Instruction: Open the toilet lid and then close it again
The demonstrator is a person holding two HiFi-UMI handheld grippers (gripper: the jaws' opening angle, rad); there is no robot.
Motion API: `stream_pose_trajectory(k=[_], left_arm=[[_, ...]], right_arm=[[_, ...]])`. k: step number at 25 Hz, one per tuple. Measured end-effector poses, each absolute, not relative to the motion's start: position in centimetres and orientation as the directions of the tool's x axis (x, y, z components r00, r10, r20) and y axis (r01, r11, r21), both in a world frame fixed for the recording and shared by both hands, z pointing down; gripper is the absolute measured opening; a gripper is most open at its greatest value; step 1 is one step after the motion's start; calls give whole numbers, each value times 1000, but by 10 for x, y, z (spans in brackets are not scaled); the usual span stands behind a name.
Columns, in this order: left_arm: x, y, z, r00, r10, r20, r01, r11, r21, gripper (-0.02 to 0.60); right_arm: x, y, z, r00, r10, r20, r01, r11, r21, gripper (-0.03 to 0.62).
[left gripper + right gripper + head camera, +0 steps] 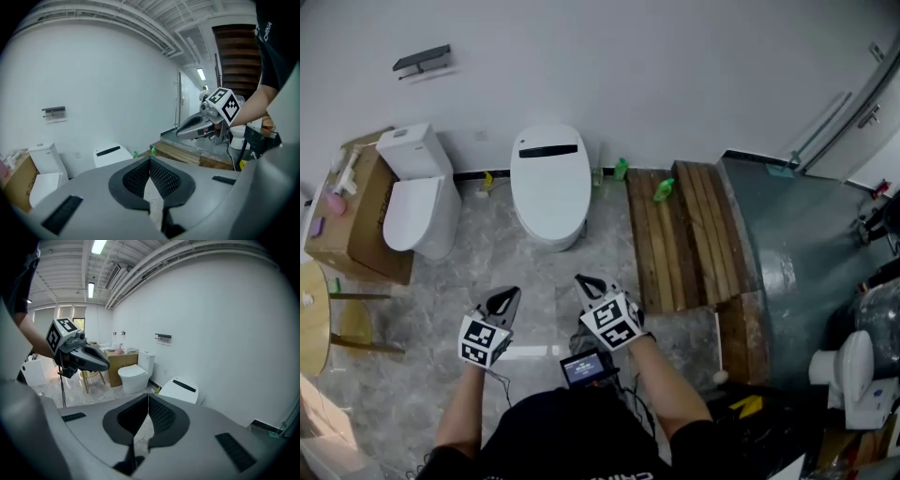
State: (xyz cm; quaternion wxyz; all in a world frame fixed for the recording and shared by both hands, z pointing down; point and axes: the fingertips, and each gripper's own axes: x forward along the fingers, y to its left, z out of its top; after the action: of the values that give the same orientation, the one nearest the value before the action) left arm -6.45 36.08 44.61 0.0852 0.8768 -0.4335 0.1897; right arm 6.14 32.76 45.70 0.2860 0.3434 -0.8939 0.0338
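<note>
Toilet lid (550, 178) down over bowl (553, 243)

The toilet lid (550, 183) is white, the floor (427, 314) grey-veined marble, the wooden platform (680, 239) brown.

White letters reading "CHINA" stand on the sleeve of the person's black short-sleeved shirt (276, 42), high up and to the right of the left gripper's (512, 294) jaws. More white letters run across the chest of that shirt, behind both pairs of jaws, but the picture's edge cuts them off and they cannot be read. The cubes on the left gripper and the right gripper (582, 280) carry black-and-white square markers, patterns without letters. Print on the brown cardboard box (114, 360), ahead and left of the right jaws, is too small to read.
</note>
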Motion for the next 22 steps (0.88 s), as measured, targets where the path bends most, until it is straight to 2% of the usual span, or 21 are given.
stream_pose_trajectory(k=[12,22], left_arm=[[-33,166,435,501,-745,440,-823,-568,-26,9],[-30,90,432,483,-761,433,-845,-535,4,9]], right_arm=[[91,128,460,-650,-533,542,-603,795,60,15],[81,54,457,-699,-494,517,-577,817,0,15]])
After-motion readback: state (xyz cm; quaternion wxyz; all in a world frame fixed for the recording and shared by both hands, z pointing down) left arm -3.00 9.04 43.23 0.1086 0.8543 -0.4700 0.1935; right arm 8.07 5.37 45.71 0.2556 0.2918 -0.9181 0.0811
